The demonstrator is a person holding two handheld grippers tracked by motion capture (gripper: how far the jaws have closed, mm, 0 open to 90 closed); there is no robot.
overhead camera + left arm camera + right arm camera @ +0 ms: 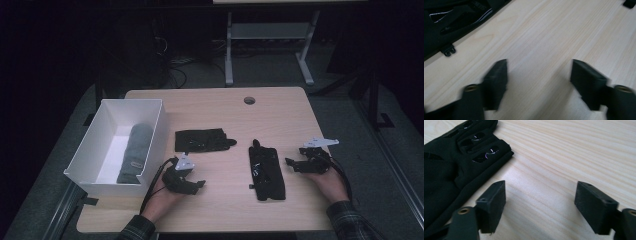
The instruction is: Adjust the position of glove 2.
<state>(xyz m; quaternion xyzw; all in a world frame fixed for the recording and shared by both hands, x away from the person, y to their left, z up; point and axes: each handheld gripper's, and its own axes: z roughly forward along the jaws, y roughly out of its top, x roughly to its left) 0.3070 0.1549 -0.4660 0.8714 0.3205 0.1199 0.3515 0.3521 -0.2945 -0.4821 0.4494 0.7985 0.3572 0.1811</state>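
Bare wood is lying open between the two grippers and along the near edge of the table, with a round grommet hole sitting at the far edge. The left gripper is resting low on the tabletop with jaws spread wide over bare wood, one black glove lying just beyond it; the right gripper is pointing inward, jaws likewise spread and empty, with a second black glove lying just beside its tips. Outboard of the left gripper a white bin is sitting at the table's left edge, holding a rolled grey cloth item.
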